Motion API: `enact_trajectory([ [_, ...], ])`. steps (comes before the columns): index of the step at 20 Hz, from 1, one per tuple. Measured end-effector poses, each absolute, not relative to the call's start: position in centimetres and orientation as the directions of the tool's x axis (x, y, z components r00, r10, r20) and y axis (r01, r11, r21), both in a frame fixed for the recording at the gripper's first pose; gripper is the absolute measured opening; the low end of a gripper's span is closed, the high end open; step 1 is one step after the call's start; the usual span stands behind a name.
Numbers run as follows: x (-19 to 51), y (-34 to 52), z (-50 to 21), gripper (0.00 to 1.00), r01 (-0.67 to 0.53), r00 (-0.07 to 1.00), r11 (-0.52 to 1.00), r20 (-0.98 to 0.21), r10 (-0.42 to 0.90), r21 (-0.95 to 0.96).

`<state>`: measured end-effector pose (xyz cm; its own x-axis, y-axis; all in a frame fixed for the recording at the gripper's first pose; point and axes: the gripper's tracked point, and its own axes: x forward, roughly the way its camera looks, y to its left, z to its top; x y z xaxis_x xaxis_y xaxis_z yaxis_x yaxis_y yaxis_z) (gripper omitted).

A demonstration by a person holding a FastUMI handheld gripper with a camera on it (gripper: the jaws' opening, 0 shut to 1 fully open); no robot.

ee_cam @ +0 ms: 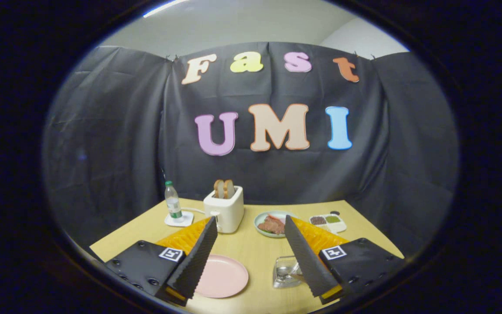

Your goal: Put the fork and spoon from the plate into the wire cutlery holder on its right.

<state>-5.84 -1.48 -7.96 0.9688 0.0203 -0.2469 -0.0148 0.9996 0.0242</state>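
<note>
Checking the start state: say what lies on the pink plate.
Nothing shows on the visible part of the pink plate; one finger of the open gripper covers its near edge.

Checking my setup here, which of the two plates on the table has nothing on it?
The pink plate, between the open gripper's fingers, is bare; the pale green plate beyond them holds meat.

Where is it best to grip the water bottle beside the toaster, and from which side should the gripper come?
Grip the water bottle at mid-body, coming level from the front. It stands upright on a white coaster, with the toaster close on its right, so a front approach looks safest. The gripper is open and holds nothing.
</note>
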Motion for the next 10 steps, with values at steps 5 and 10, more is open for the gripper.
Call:
enact_trajectory([
  [5, -5.8, -1.6, -6.3, 0.99, -0.001, 0.98, 1.0, -0.198, -0.002, -0.011],
  [10, -5.5, -1.6, -5.6, 0.99, -0.007, 0.982, 1.0, -0.191, 0.006, -0.005],
])
